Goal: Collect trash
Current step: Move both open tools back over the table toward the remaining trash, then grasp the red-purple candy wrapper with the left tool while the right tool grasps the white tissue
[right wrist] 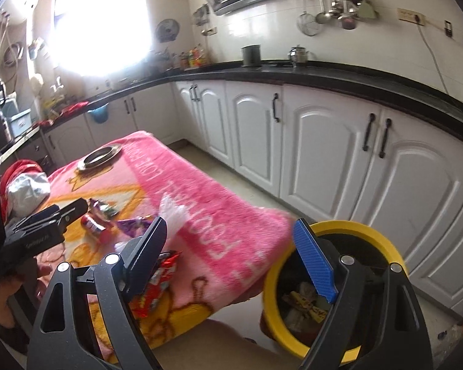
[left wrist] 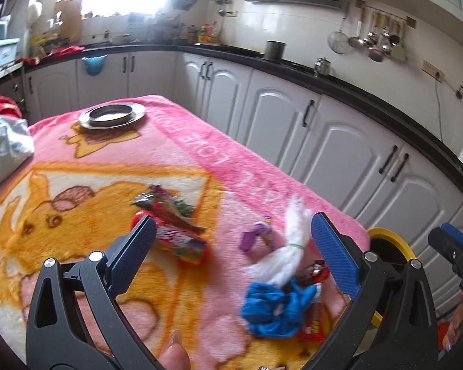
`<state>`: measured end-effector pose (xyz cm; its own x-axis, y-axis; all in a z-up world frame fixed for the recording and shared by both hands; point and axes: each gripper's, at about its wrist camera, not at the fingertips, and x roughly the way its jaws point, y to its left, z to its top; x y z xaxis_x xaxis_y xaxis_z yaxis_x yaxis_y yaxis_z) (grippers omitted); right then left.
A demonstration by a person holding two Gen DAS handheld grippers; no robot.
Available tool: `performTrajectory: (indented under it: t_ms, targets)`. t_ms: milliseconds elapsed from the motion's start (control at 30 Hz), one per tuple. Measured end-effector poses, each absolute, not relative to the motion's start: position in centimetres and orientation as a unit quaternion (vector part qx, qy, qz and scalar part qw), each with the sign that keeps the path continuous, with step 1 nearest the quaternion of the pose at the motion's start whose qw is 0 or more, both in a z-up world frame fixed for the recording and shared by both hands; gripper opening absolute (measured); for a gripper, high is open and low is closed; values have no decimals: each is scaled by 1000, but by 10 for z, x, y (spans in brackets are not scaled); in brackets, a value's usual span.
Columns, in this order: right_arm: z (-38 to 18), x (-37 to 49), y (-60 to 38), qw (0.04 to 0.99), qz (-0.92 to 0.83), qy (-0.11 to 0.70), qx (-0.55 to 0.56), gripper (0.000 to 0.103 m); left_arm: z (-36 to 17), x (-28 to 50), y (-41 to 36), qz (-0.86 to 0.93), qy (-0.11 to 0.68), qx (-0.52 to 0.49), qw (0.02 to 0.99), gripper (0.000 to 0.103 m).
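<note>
Both grippers stand wide with nothing held: the left gripper (left wrist: 233, 248) hovers at lower centre over the litter, the right gripper (right wrist: 231, 257) at lower centre straddles the blanket (right wrist: 206, 185) edge and the yellow bin (right wrist: 339, 226). Wrappers (left wrist: 176, 231), white tissue (left wrist: 288, 246) and a blue wad (left wrist: 268, 311) lie close together; a careless pinch could snag the fuzzy blanket or knock pieces off the edge, missing the bin.

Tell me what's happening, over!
Left gripper open, empty. Right gripper open, empty. Wrappers and blue glove on pink blanket. Yellow-rimmed bin holds trash. Nothing blocking.
</note>
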<state>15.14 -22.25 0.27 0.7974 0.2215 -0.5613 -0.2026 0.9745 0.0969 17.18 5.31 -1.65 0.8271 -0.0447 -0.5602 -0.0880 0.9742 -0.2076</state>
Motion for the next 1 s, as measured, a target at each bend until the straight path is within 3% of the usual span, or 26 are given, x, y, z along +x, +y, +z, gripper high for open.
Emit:
performTrajectory:
  t_ms: [700, 1000]
  targets:
    - [-36, 211, -146, 918, 156, 366, 4, 79, -52, 185, 143, 71, 327, -155, 930, 92]
    - [-73, 252, -126, 890, 156, 428, 15, 65, -50, 233, 146, 37, 357, -158, 920, 60]
